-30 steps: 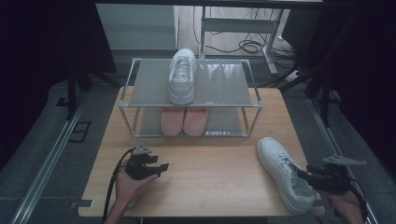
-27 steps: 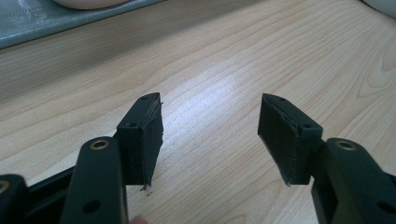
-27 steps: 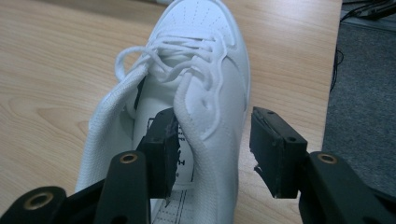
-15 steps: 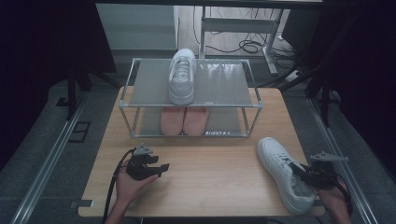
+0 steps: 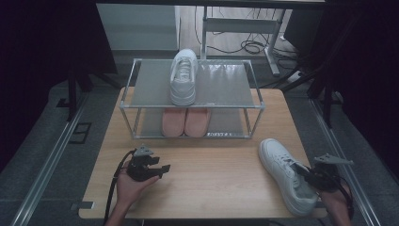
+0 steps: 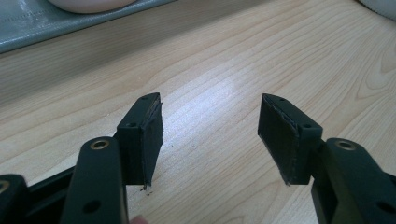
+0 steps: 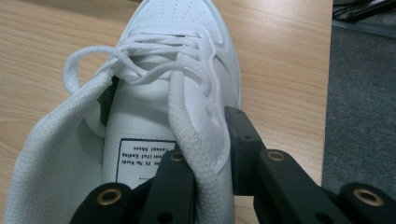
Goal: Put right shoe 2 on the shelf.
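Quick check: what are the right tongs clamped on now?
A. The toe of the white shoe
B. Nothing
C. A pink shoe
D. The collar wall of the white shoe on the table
D: in the right gripper view the right tongs pinch the white shoe at its padded collar wall, one jaw inside, one outside.

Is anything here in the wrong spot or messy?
One white sneaker lies alone on the table, away from its mate atop the rack. Its laces look loose. The right gripper has been closing on its collar.

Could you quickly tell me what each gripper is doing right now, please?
Left gripper: open, empty, above the table.
Right gripper: jaws just closing, clamped on the white sneaker collar.
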